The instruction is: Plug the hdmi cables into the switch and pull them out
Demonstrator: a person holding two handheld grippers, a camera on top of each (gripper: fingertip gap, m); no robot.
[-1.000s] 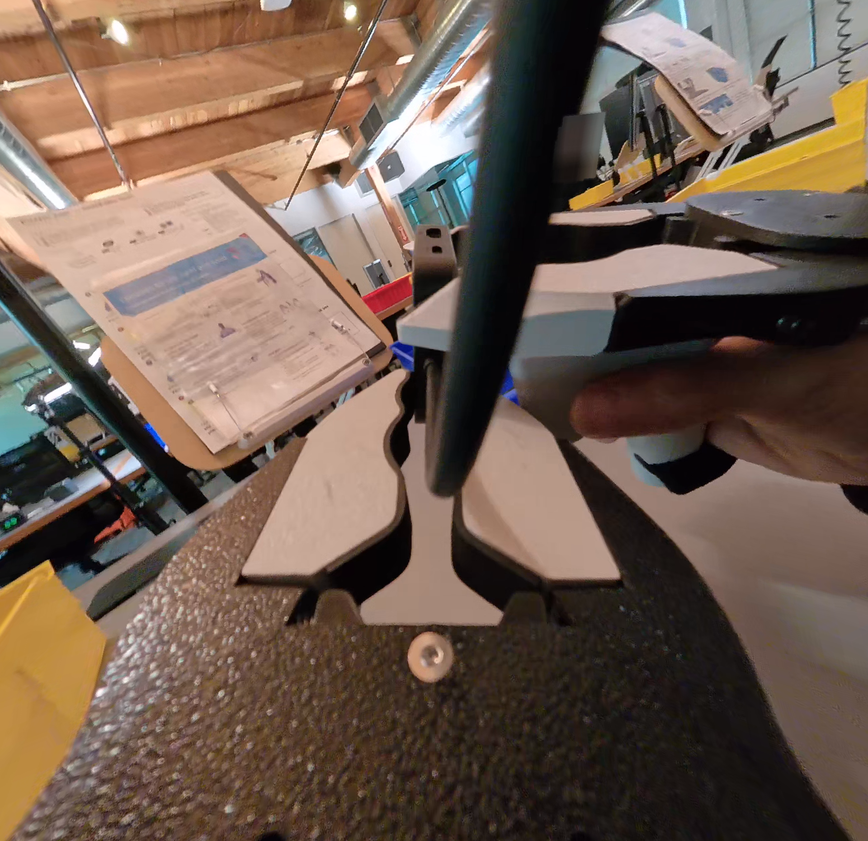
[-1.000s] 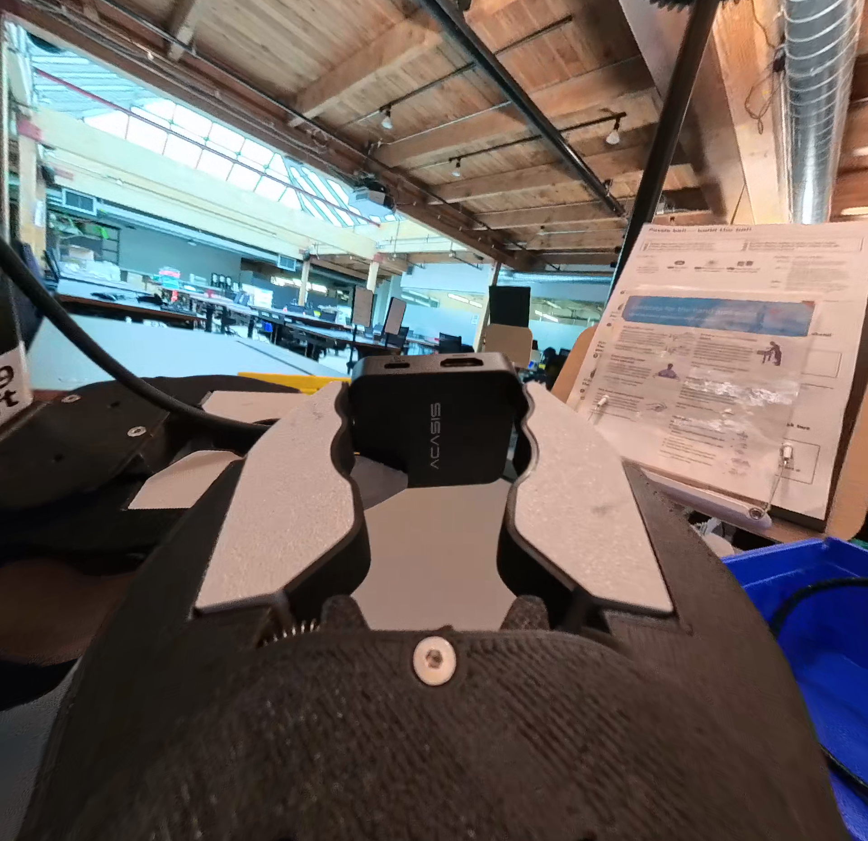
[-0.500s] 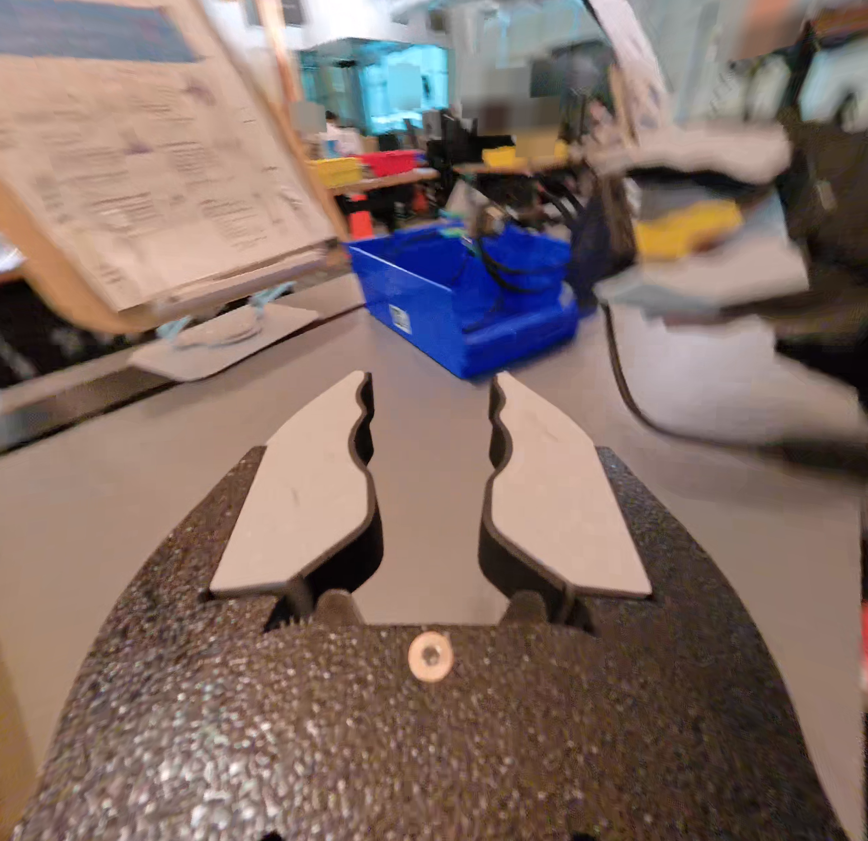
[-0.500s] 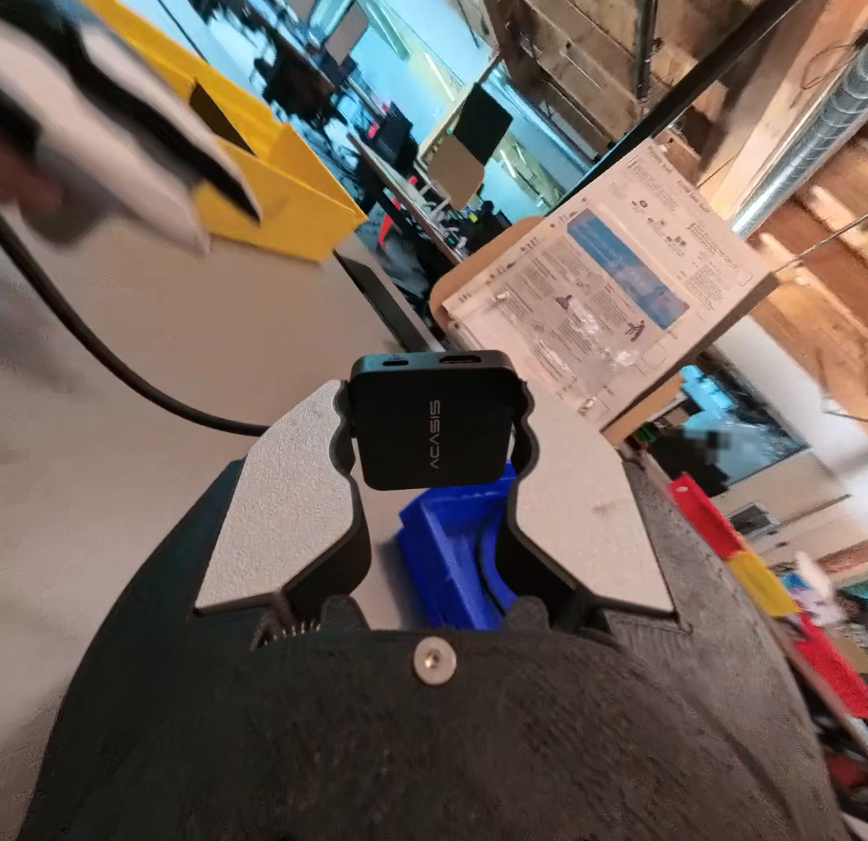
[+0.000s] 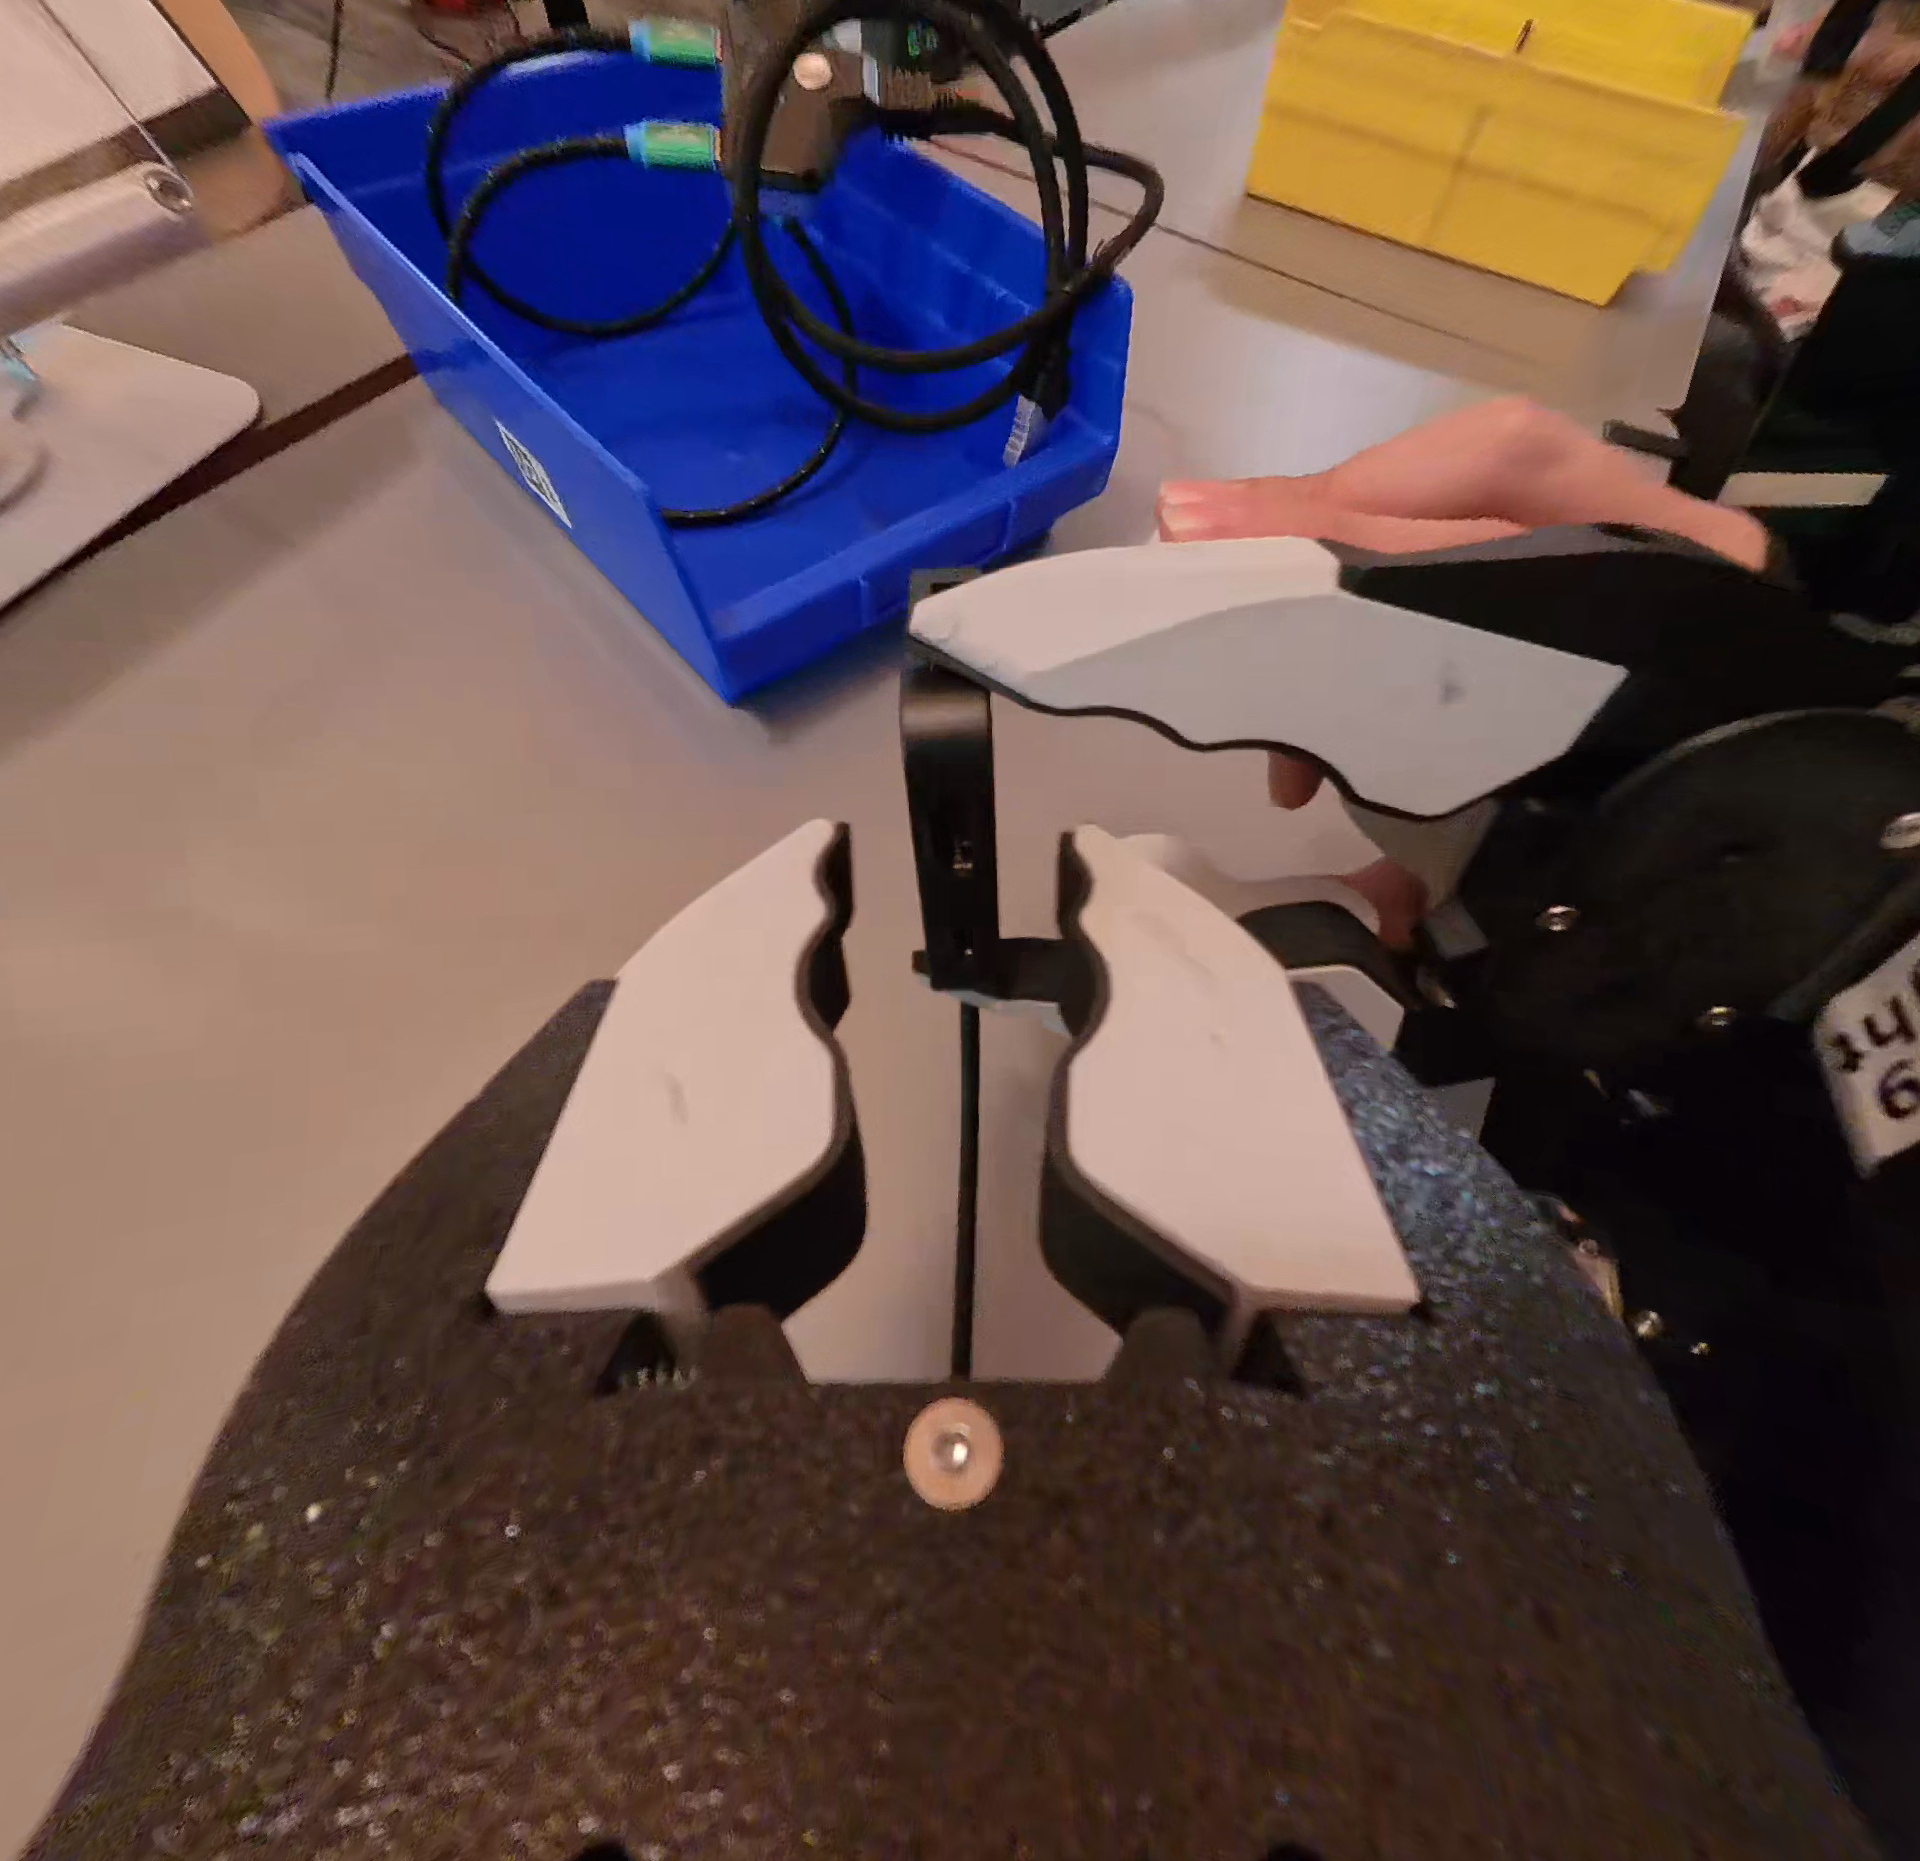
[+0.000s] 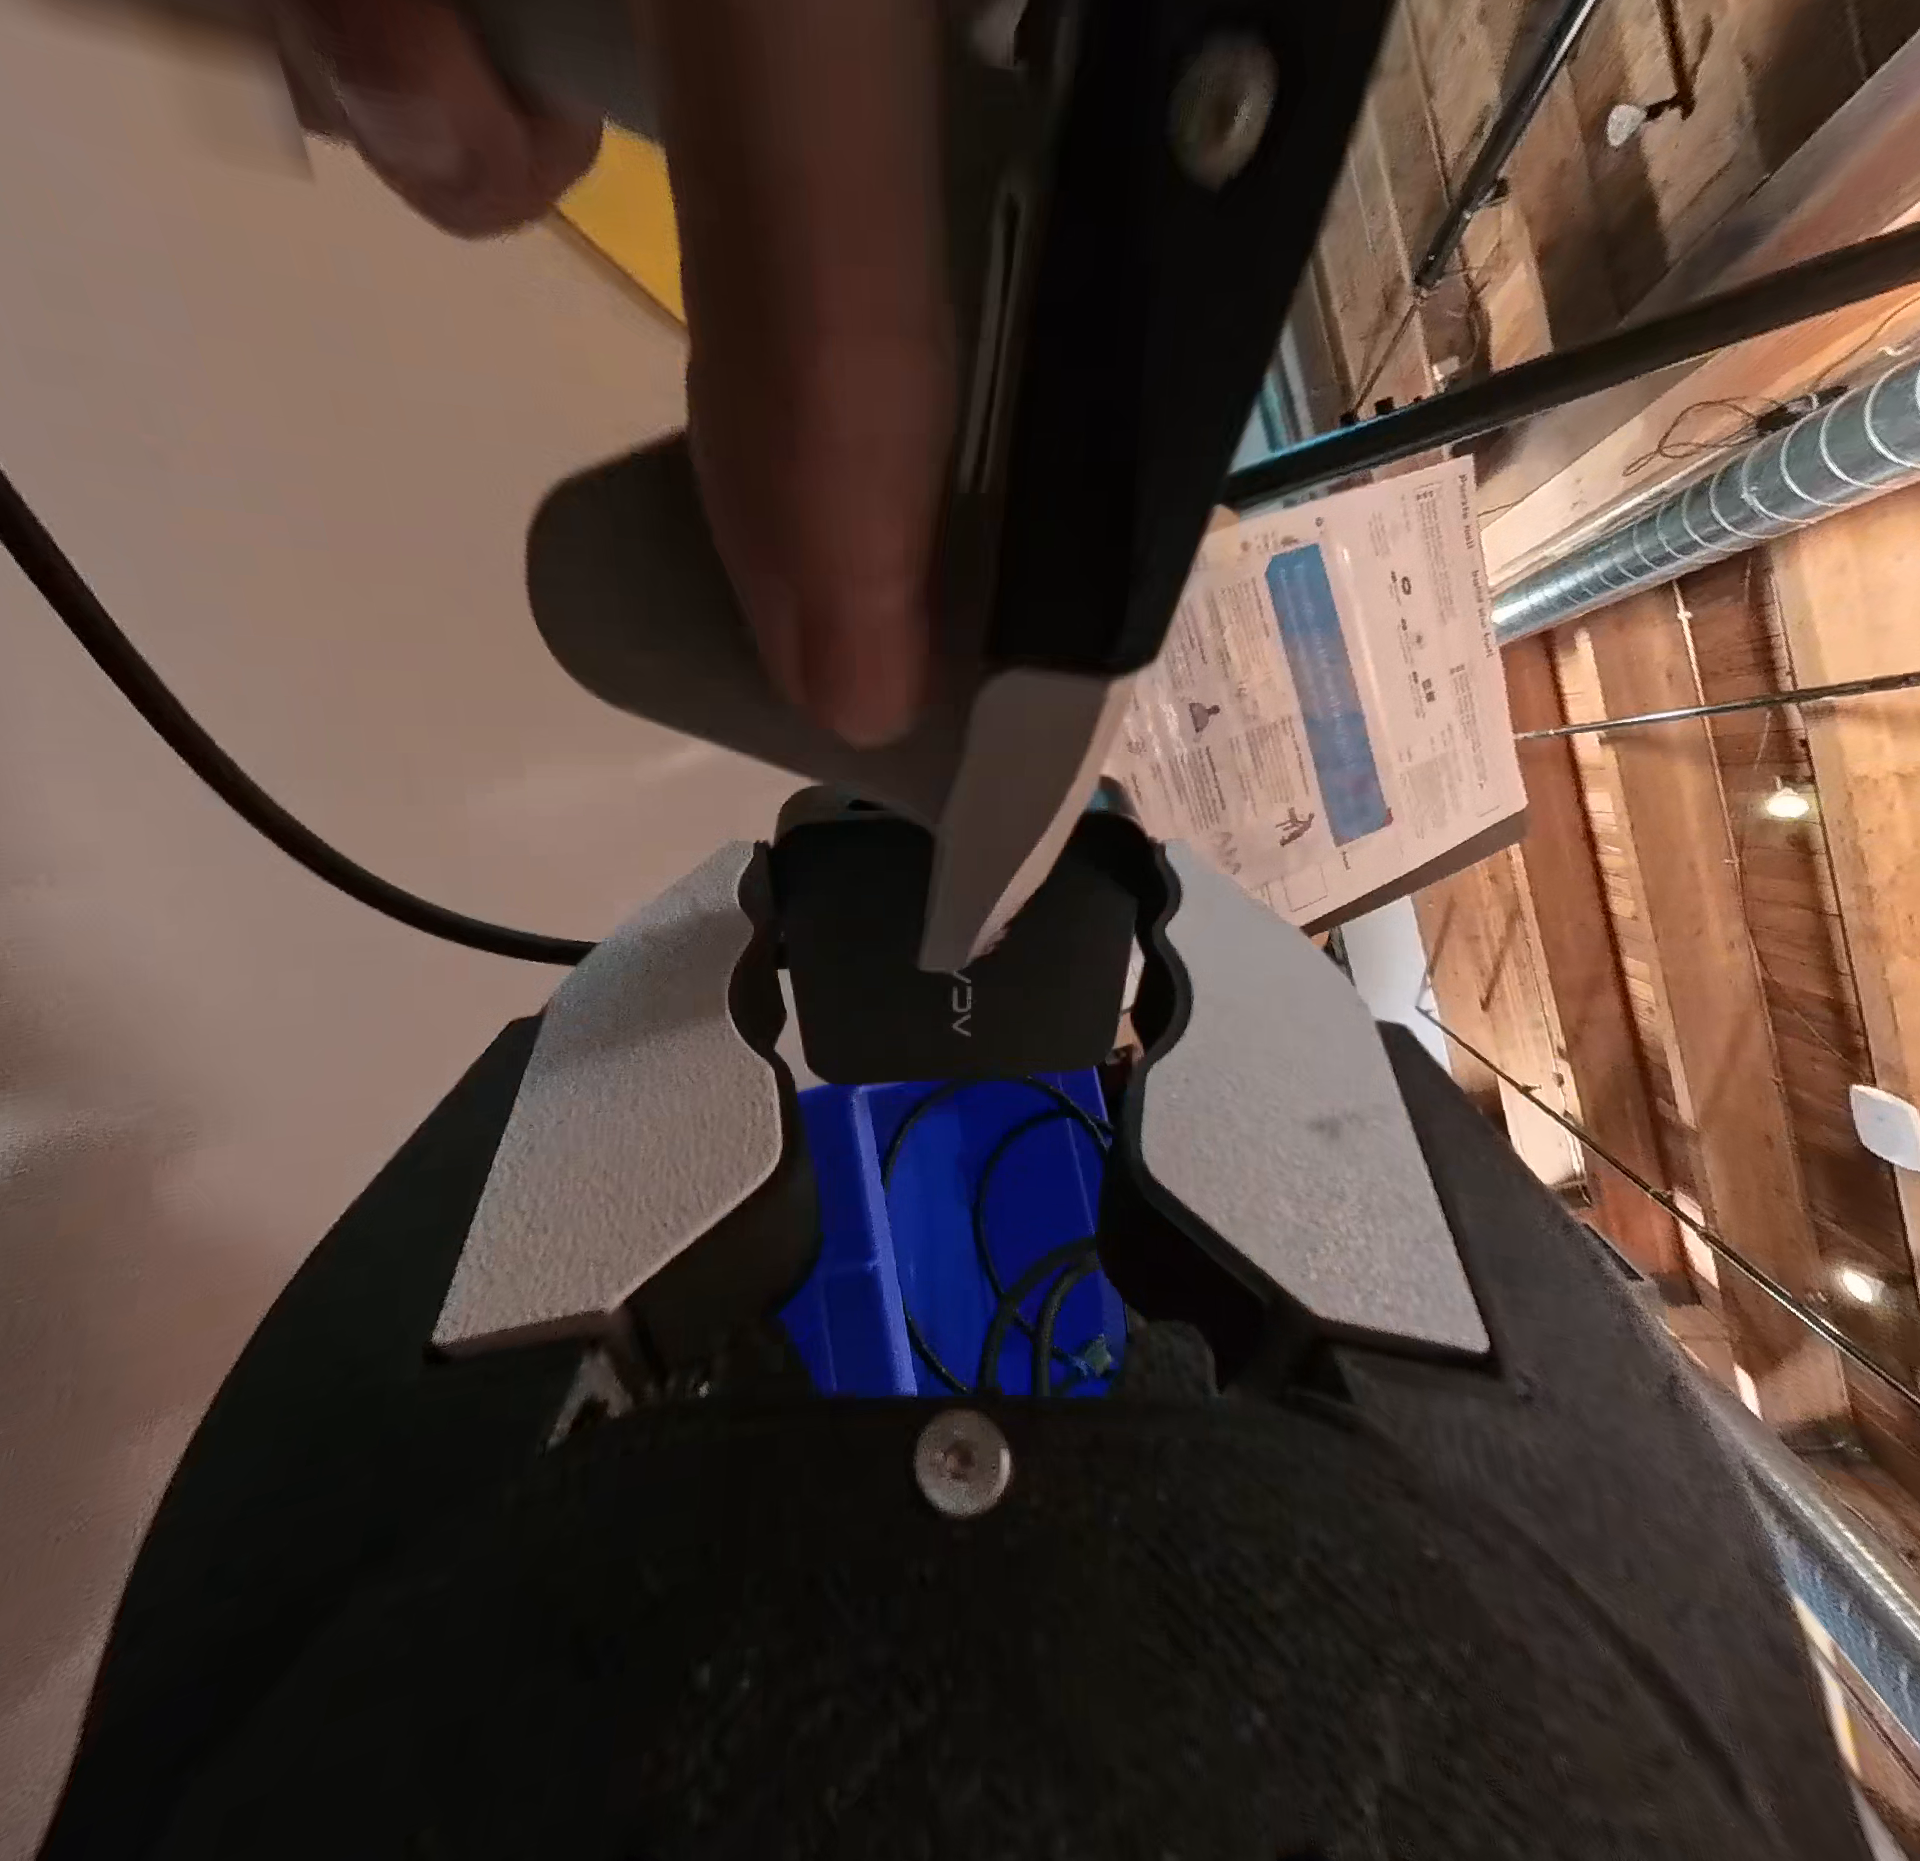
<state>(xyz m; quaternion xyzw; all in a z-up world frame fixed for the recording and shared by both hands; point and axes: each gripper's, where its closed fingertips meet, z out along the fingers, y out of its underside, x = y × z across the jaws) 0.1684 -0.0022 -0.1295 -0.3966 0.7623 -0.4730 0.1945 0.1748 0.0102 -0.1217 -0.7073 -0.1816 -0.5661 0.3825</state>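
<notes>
Between right gripper (image 6: 961, 938) fingers (image 6: 613, 1115): switch (image 6: 951, 990), clamped.

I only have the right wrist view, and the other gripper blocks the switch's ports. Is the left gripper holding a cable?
Observer: No. The left gripper is open and empty, its fingers either side of the switch.
Operator: Where does the black cable go?
Observer: From the switch's near end, the black cable runs toward the camera between the left fingers.
Operator: Any spare plugs?
Observer: Two green-collared plugs sit at the far end of the blue bin.
</notes>
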